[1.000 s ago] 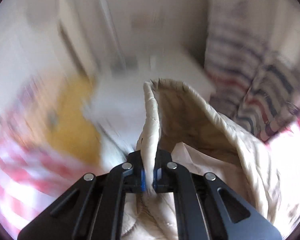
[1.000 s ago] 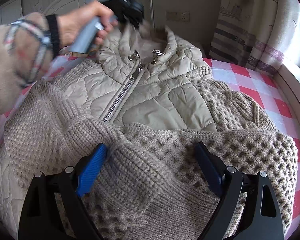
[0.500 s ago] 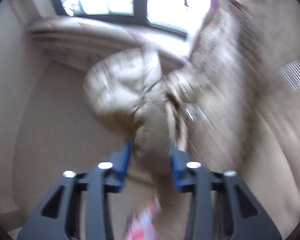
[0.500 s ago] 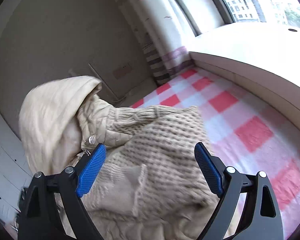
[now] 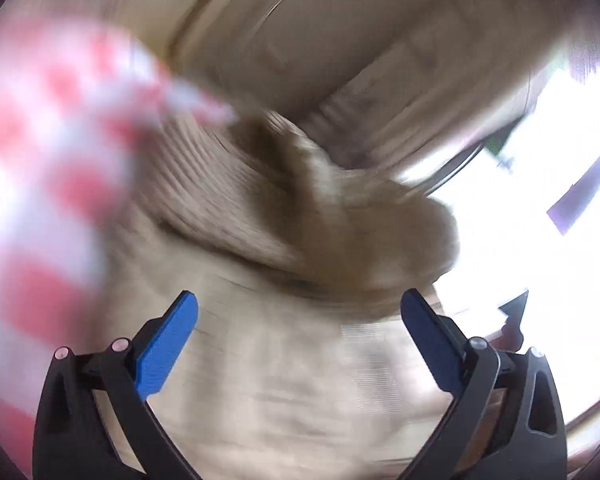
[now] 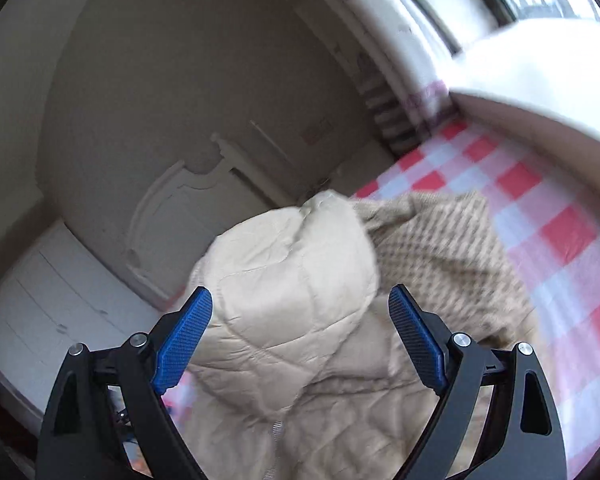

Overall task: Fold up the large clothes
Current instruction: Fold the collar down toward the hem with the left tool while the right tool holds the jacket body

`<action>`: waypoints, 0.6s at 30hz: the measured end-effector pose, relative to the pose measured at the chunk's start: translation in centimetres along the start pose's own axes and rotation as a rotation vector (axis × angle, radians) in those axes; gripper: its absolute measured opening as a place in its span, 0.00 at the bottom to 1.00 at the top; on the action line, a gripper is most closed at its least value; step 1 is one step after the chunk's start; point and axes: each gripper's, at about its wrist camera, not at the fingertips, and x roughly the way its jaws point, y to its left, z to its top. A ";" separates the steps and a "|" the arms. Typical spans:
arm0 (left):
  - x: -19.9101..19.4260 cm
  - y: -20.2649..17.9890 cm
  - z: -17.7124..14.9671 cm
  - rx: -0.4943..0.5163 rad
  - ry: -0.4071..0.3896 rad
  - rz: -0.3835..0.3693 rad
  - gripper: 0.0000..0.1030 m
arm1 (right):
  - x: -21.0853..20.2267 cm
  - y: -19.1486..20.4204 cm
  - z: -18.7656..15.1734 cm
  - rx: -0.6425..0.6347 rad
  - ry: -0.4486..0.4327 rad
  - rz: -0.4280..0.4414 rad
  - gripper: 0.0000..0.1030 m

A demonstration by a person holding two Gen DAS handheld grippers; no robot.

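A beige jacket with quilted front and knitted sleeves lies bunched on the red-and-white checked bed. In the right wrist view its quilted hood (image 6: pixel 296 276) bulges up between the fingers and a knitted part (image 6: pixel 432 248) spreads to the right. My right gripper (image 6: pixel 300 320) is open, jaws wide, just over the jacket. In the left wrist view everything is motion-blurred; the jacket (image 5: pixel 300 240) is a beige heap ahead. My left gripper (image 5: pixel 298 320) is open and holds nothing.
The checked bed cover (image 6: pixel 548 232) extends right, up to a pale window ledge (image 6: pixel 540 92) and a curtain (image 6: pixel 400 60). White cabinets (image 6: pixel 52 308) and a panelled door (image 6: pixel 188 208) stand at the left. A bright window (image 5: pixel 540 200) fills the left wrist view's right side.
My left gripper, shut on the jacket's edge a second ago, has opened wide and let it go while swinging fast. The right gripper stayed open and tilted; the hood flopped over.
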 end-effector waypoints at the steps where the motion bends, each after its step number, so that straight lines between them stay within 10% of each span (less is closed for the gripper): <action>1: 0.5 0.4 -0.1 -0.093 0.021 -0.084 0.97 | 0.5 0.1 -0.1 0.030 0.025 0.025 0.84; 7: 6.4 0.0 2.3 -0.253 0.114 -0.145 0.97 | 2.8 4.9 -2.4 0.003 0.187 0.090 0.84; 10: 8.5 -1.4 2.8 -0.258 0.111 -0.095 0.97 | 3.9 8.8 -4.9 -0.239 0.289 0.059 0.84; 14: 7.6 -7.0 5.2 0.101 -0.020 0.150 0.97 | 4.1 11.7 -9.1 -0.501 0.350 0.070 0.61; 18: 11.4 -12.9 7.9 0.523 0.027 0.425 0.98 | 5.7 9.3 -11.0 -0.505 0.418 0.058 0.39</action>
